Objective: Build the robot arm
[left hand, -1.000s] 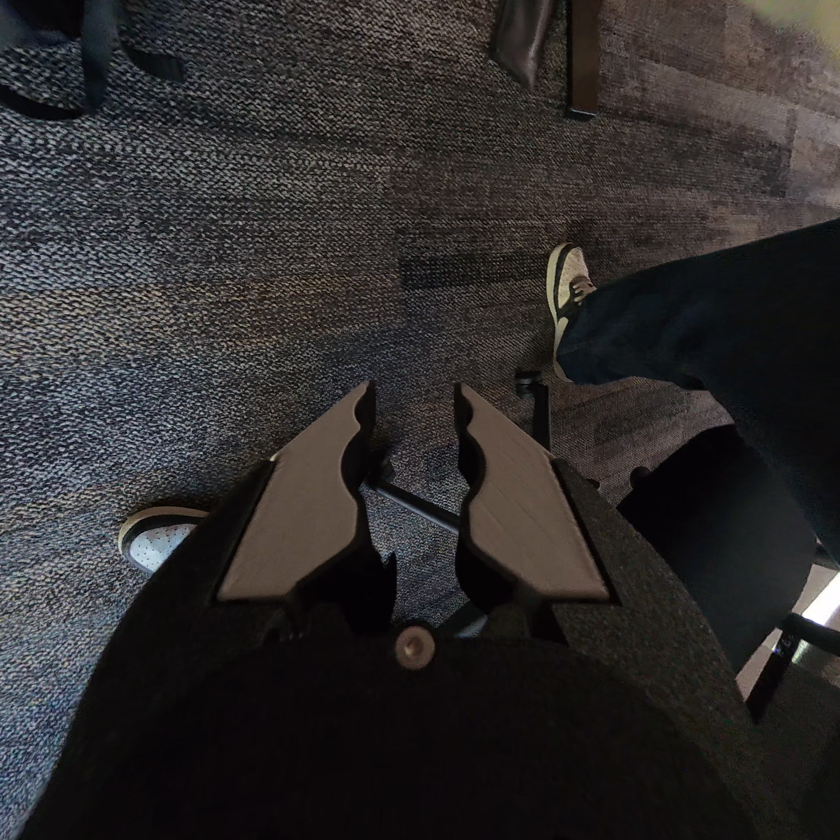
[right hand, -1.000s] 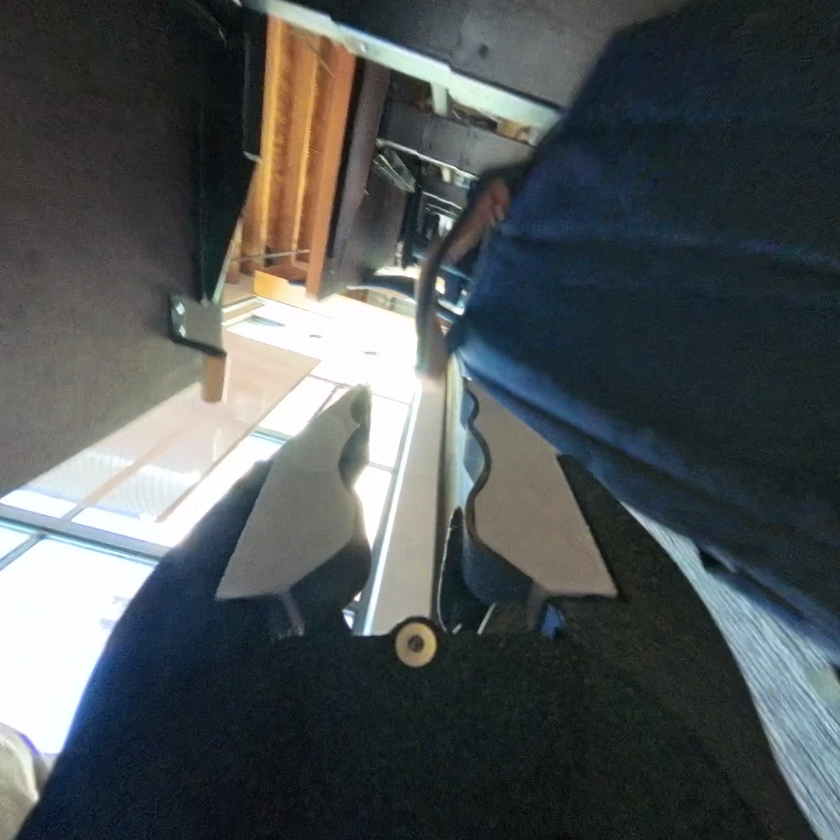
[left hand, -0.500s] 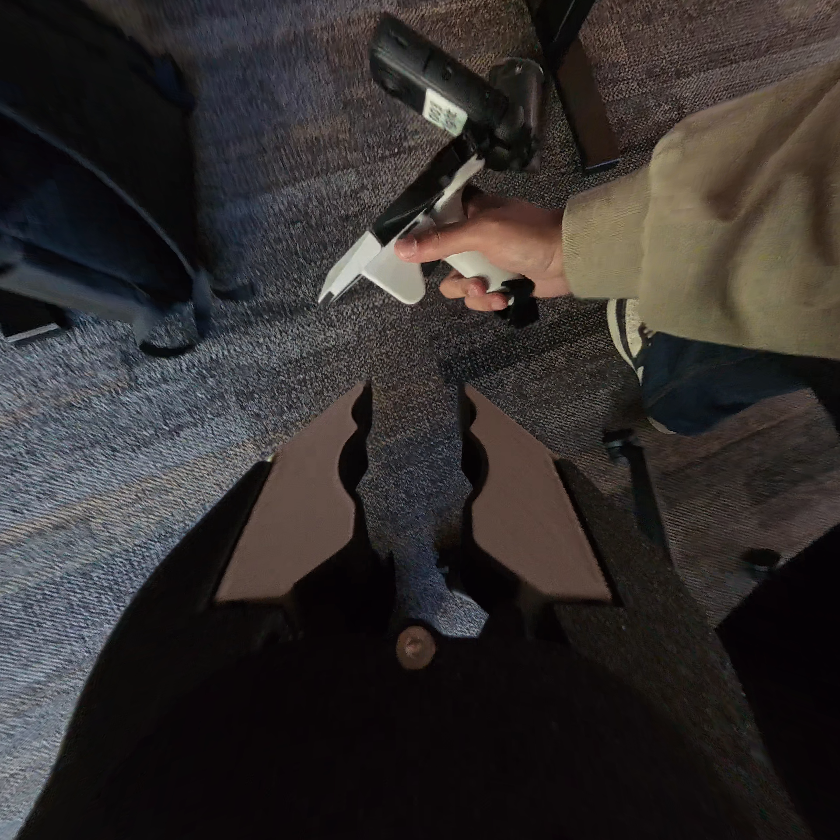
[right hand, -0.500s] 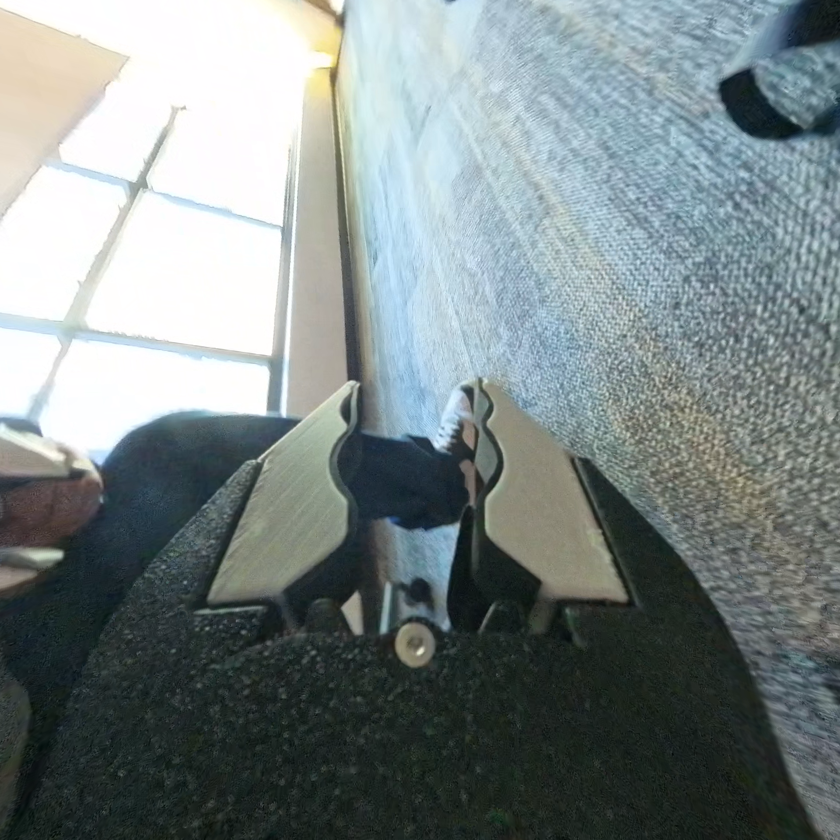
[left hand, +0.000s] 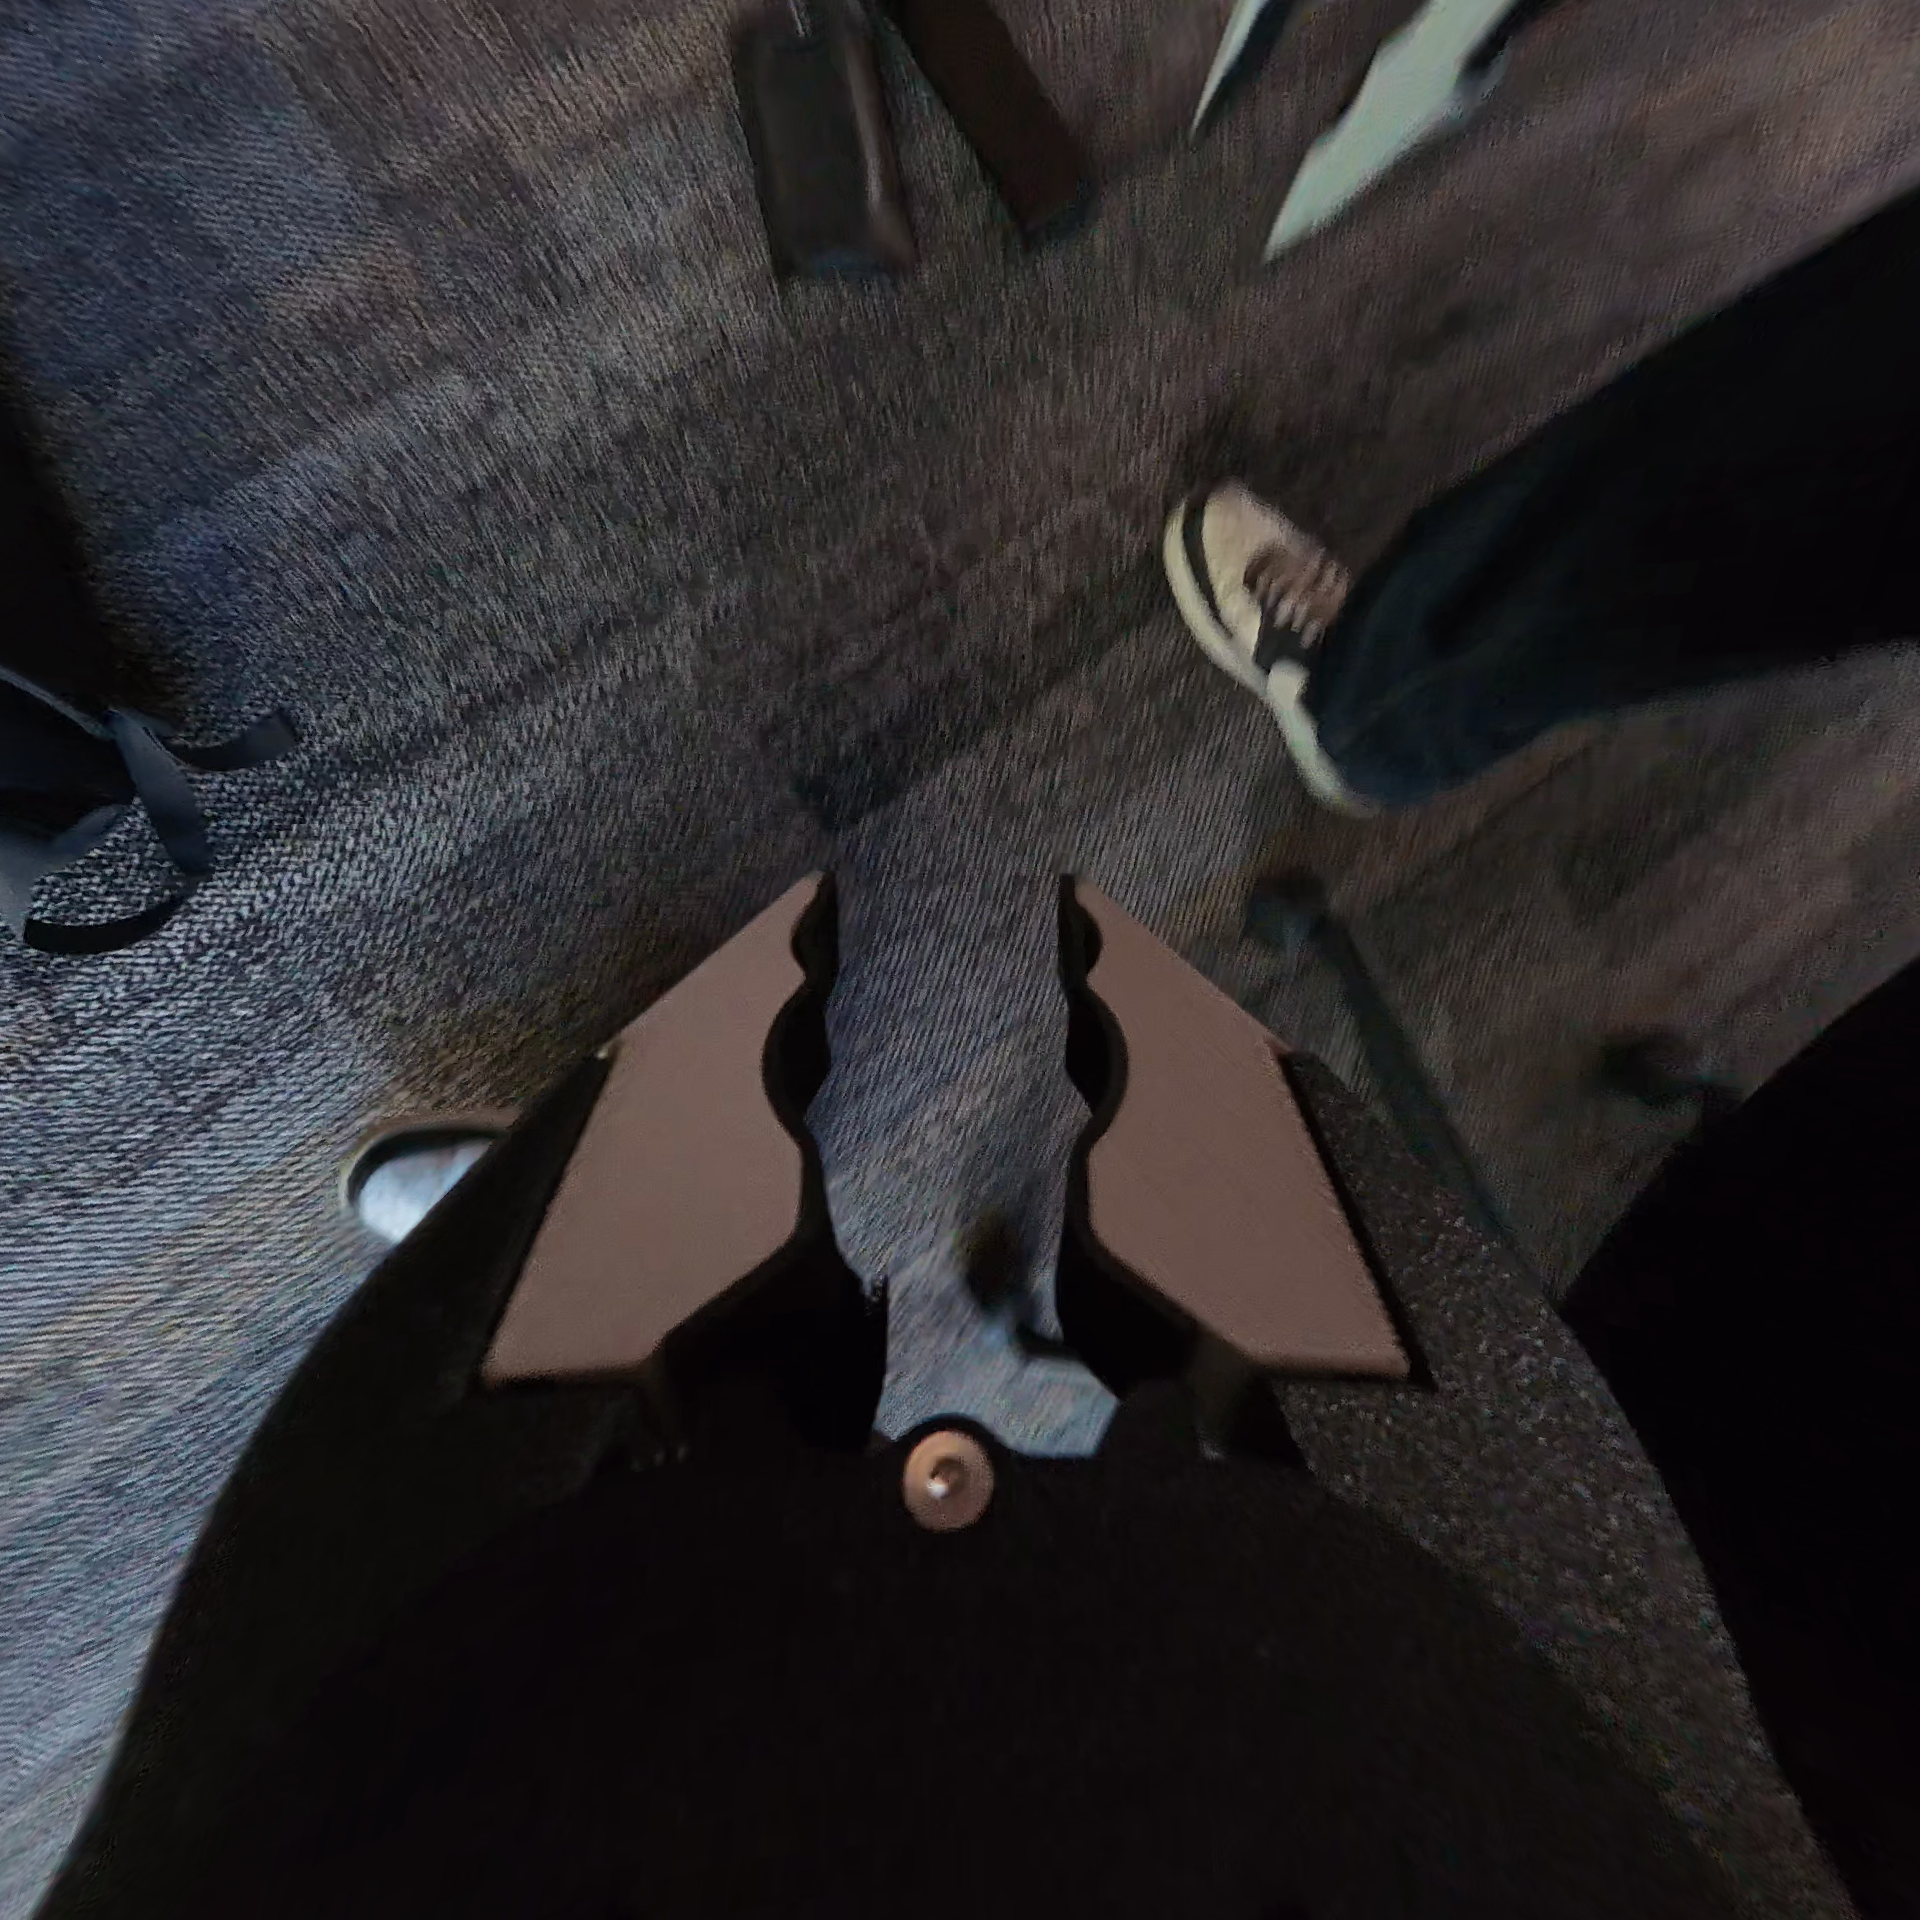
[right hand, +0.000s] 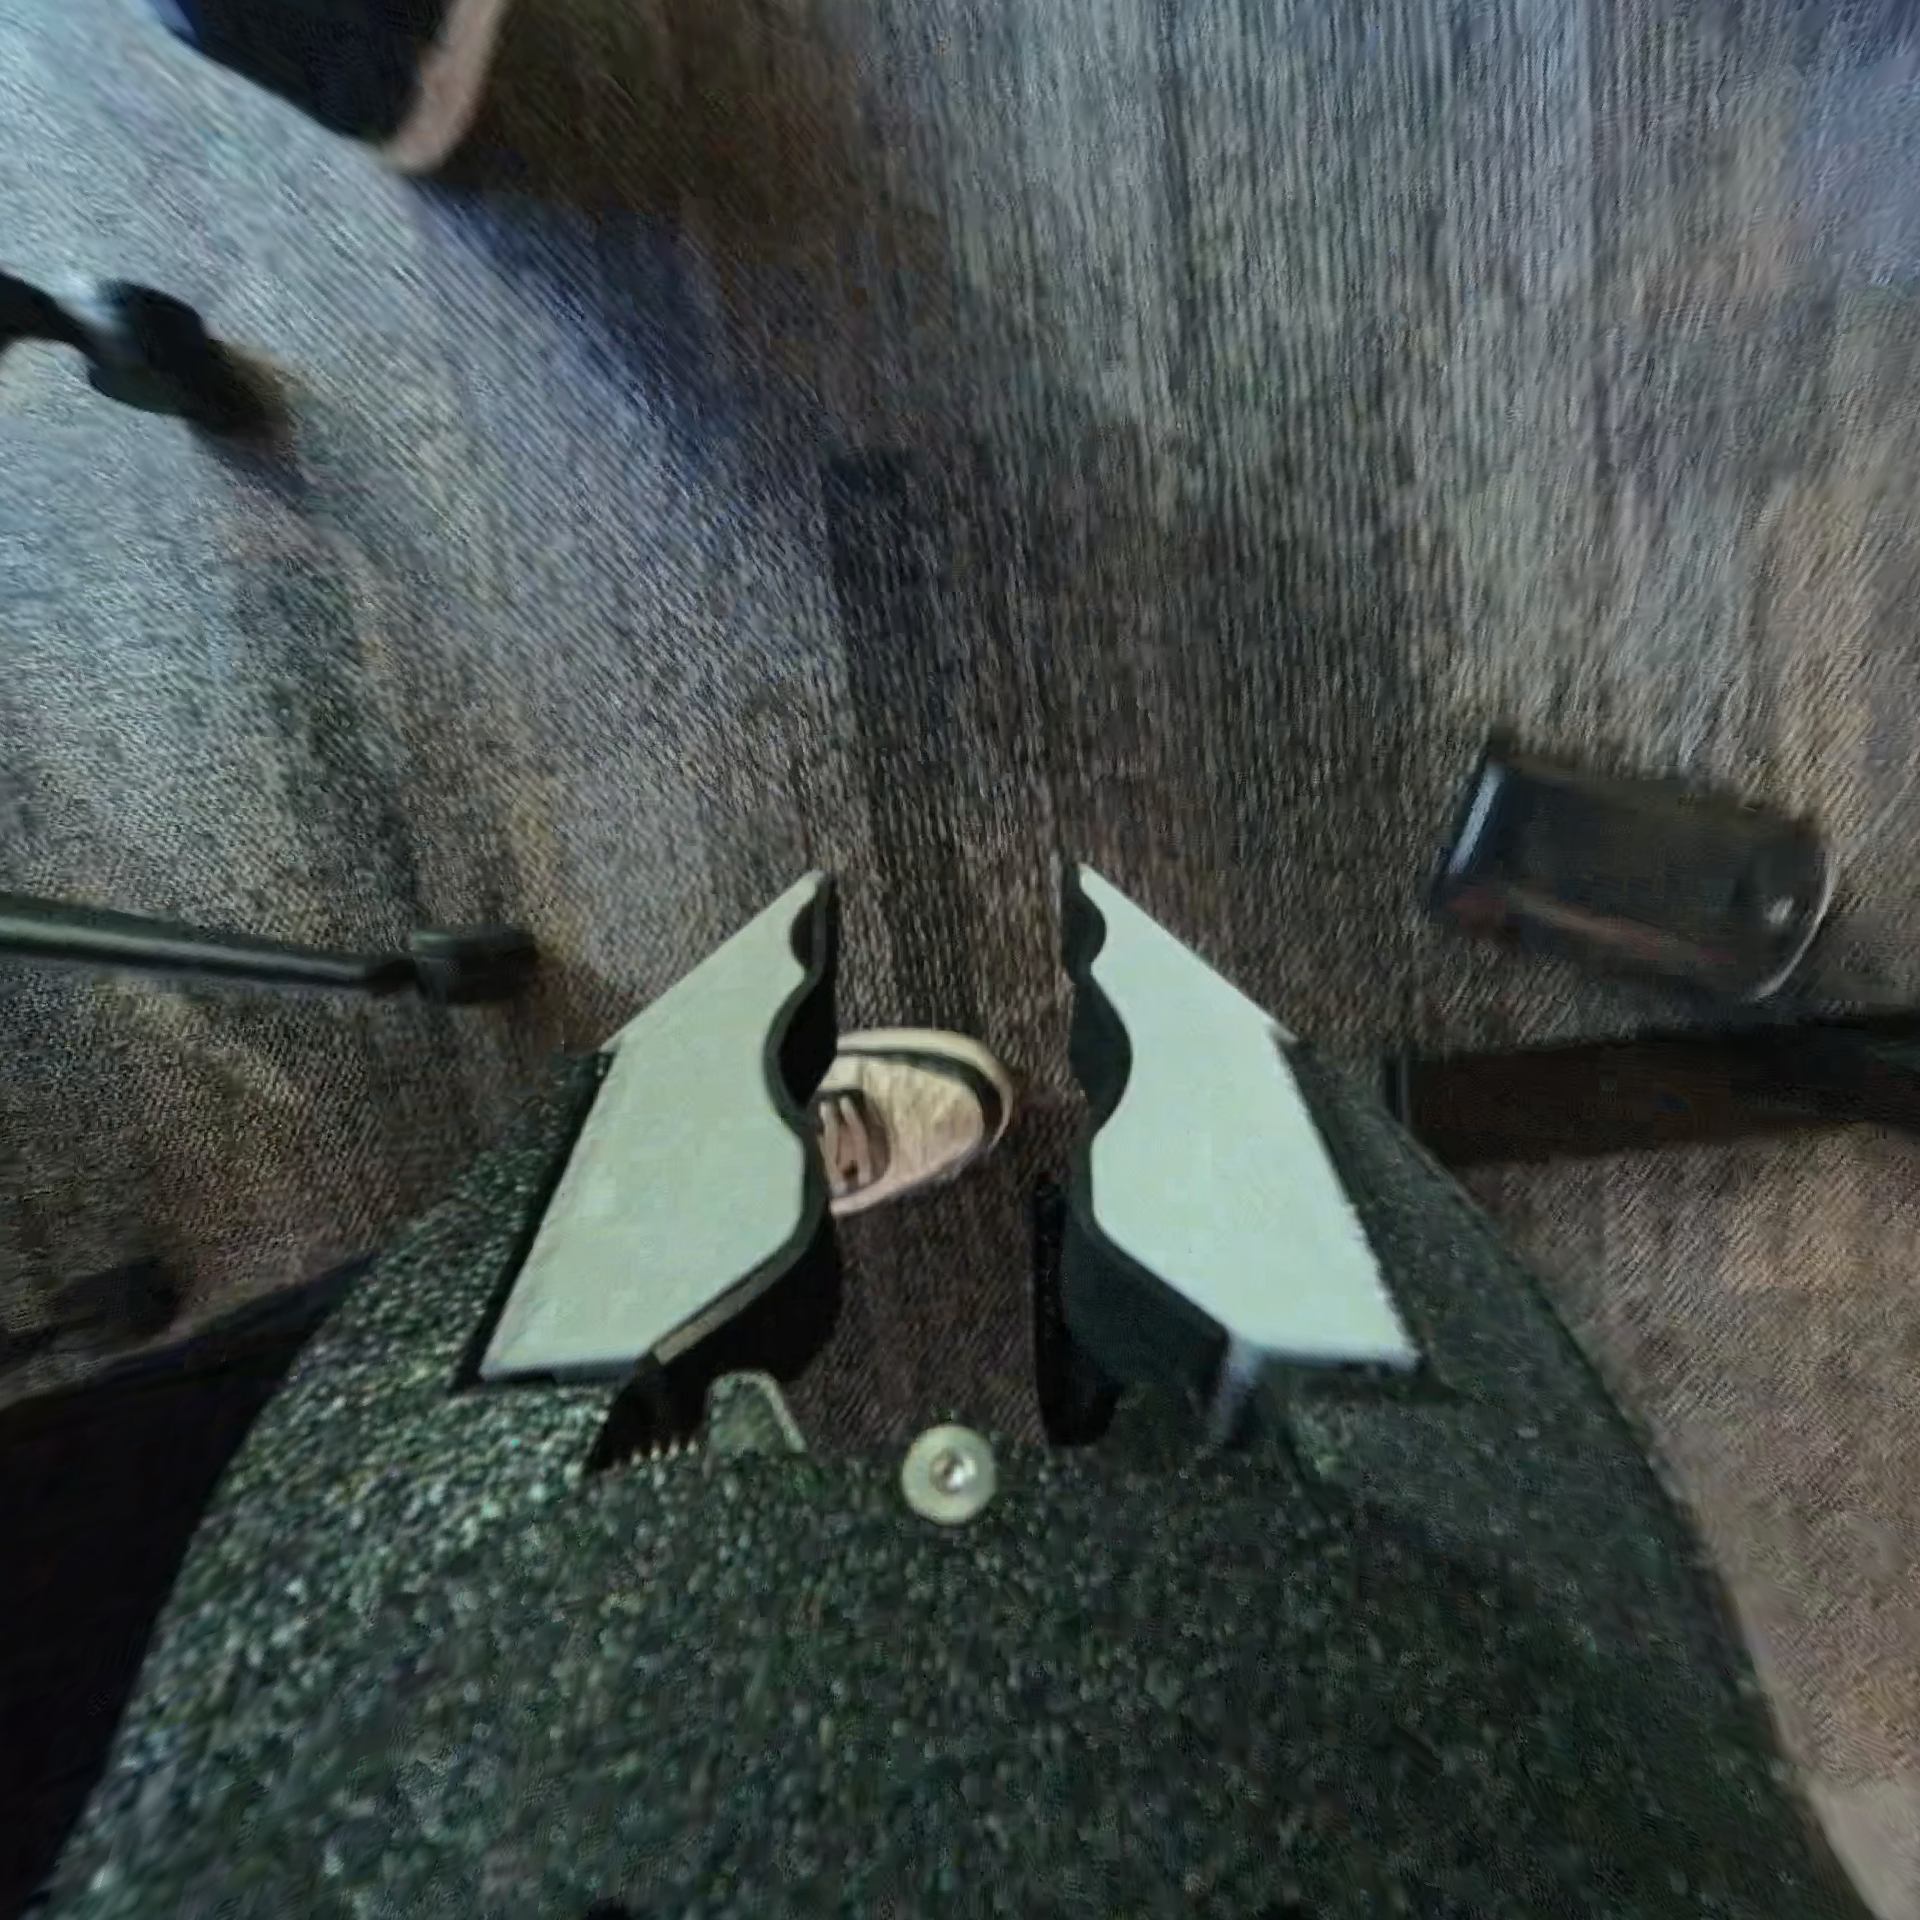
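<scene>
My left gripper [left hand: 945, 894] is open and empty, pointing down at grey carpet [left hand: 623, 582]. My right gripper [right hand: 948, 883] is open and empty too, also pointing down at the carpet [right hand: 1247, 416]. A light shoe tip [right hand: 914, 1122] shows on the floor between the right gripper's fingers, well below them. In the left wrist view the other gripper's pale fingers [left hand: 1371, 114] show blurred at the top right. Neither gripper touches anything.
A person's light shoe [left hand: 1257, 613] and dark trouser leg [left hand: 1610, 582] stand at the right, another shoe tip [left hand: 416, 1184] at the left. A dark bag with straps [left hand: 94, 790] lies far left. Chair-base legs with castors [right hand: 260, 956] [right hand: 1631, 894] rest on the carpet.
Both views have swung fast and are blurred. The right gripper has turned from facing windows to facing the floor. The hand with the other gripper has moved from the left view's centre to its top right.
</scene>
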Available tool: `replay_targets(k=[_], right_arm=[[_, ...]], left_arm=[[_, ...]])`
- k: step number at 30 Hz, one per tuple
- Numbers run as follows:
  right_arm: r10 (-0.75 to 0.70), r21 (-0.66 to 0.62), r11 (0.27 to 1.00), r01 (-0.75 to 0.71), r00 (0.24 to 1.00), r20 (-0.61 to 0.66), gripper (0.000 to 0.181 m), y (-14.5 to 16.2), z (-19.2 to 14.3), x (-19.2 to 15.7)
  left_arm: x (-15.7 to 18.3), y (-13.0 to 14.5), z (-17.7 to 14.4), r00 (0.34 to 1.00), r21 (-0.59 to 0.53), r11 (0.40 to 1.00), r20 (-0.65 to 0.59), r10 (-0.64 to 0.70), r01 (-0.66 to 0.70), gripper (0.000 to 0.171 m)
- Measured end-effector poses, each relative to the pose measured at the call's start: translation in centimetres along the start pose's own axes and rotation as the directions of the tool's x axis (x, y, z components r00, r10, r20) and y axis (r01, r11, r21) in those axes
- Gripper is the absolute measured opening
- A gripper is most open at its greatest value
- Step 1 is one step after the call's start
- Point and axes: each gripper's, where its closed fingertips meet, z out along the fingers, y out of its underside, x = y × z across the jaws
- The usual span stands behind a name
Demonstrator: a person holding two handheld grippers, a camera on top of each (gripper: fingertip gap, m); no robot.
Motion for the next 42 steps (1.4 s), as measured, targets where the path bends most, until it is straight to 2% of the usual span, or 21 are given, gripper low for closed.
replay_targets(k=[1, 3, 5, 7, 9, 12, 14, 17, 20, 23, 25, 27, 29, 31, 33, 36, 39, 42], right_arm=[[0.1, -0.043, 0.994, -0.1, 0.995, 0.007, 0.046, 3.8, 1.3, 1.3], [0.275, -0.064, 0.96, -0.272, 0.961, 0.039, 0.05, 8.9, 4.2, 3.2], [0.316, -0.126, 0.941, -0.315, 0.949, -0.012, 0.05, 12.8, 7.8, 5.7], [0.3, -0.242, 0.92, -0.307, 0.952, -0.065, 0.05, 16.1, 11.7, 8.3], [0.323, -0.313, 0.891, -0.329, 0.944, -0.073, 0.05, 17.5, 14.8, 10.6], [0.324, -0.353, 0.873, -0.337, 0.941, -0.096, 0.048, 18.1, 17.3, 14.5], [0.328, -0.396, 0.852, -0.343, 0.939, -0.108, 0.048, 18.8, 18.1, 17.1], [0.342, -0.443, 0.82, -0.362, 0.931, -0.128, 0.048, 19.9, 19.0, 21.2], [0.353, -0.487, 0.789, -0.376, 0.925, -0.141, 0.05, 21.1, 20.4, 24.9], [0.365, -0.524, 0.757, -0.39, 0.918, -0.156, 0.06, 21.9, 22.3, 28.7], [0.464, -0.451, 0.757, -0.474, 0.875, -0.14, 0.066, 20.3, 24.0, 31.0], [0.599, -0.345, 0.718, -0.604, 0.789, -0.136, 0.07, 18.5, 25.6, 33.3], [0.631, -0.276, 0.701, -0.658, 0.752, -0.192, 0.071, 18.5, 25.9, 36.7], [0.612, -0.192, 0.732, -0.654, 0.755, -0.235, 0.066, 17.9, 25.1, 40.8], [0.553, -0.141, 0.795, -0.591, 0.8, -0.232, 0.062, 16.4, 24.5, 43.9], [0.446, -0.166, 0.856, -0.489, 0.863, -0.238, 0.061, 15.1, 25.5, 46.6], [0.467, -0.169, 0.845, -0.507, 0.855, -0.226, 0.062, 15.3, 27.4, 48.5], [0.566, -0.164, 0.804, -0.572, 0.82, -0.085, 0.051, 15.1, 28.4, 47.8]], left_arm=[[-1.9, 0.7, 0.6, 0.999, -0.051, 0.997, -0.015, 0.052, -0.053, 0.044], [-6.1, 1.9, 2.7, 0.986, -0.096, 0.982, -0.053, 0.158, -0.162, 0.045], [-11.1, 3.8, 6.1, 0.975, -0.14, 0.965, -0.05, 0.218, -0.223, 0.045], [-14.8, 6.6, 9.9, 0.975, -0.173, 0.96, -0.082, 0.208, -0.22, 0.044], [-17.0, 9.3, 12.8, 0.979, -0.191, 0.964, -0.13, 0.16, -0.183, 0.045], [-20.0, 13.0, 14.8, 0.985, -0.187, 0.975, -0.141, 0.098, -0.124, 0.046], [-22.0, 15.3, 14.8, 0.992, -0.187, 0.981, -0.122, 0.03, -0.053, 0.044], [-24.4, 19.4, 13.4, 0.991, -0.257, 0.965, -0.104, -0.08, 0.051, 0.044], [-26.3, 21.5, 12.6, 0.975, -0.301, 0.937, -0.074, -0.209, 0.178, 0.044], [-26.6, 22.0, 12.8, 0.946, -0.338, 0.902, -0.084, -0.313, 0.268, 0.044], [-26.7, 22.0, 13.1, 0.948, -0.359, 0.896, -0.079, -0.308, 0.262, 0.044], [-26.5, 21.4, 13.5, 0.95, -0.364, 0.895, -0.073, -0.305, 0.259, 0.044], [-26.0, 20.3, 14.0, 0.944, -0.36, 0.894, -0.092, -0.318, 0.266, 0.044], [-25.8, 19.0, 14.6, 0.949, -0.349, 0.904, -0.103, -0.299, 0.247, 0.044], [-25.9, 18.0, 15.2, 0.955, -0.354, 0.91, -0.116, -0.271, 0.215, 0.044], [-26.3, 16.5, 16.3, 0.958, -0.371, 0.91, -0.138, -0.252, 0.186, 0.044], [-26.1, 14.6, 17.4, 0.949, -0.371, 0.911, -0.175, -0.262, 0.183, 0.043], [-25.6, 13.3, 18.0, 0.946, -0.369, 0.916, -0.209, -0.248, 0.159, 0.043]])
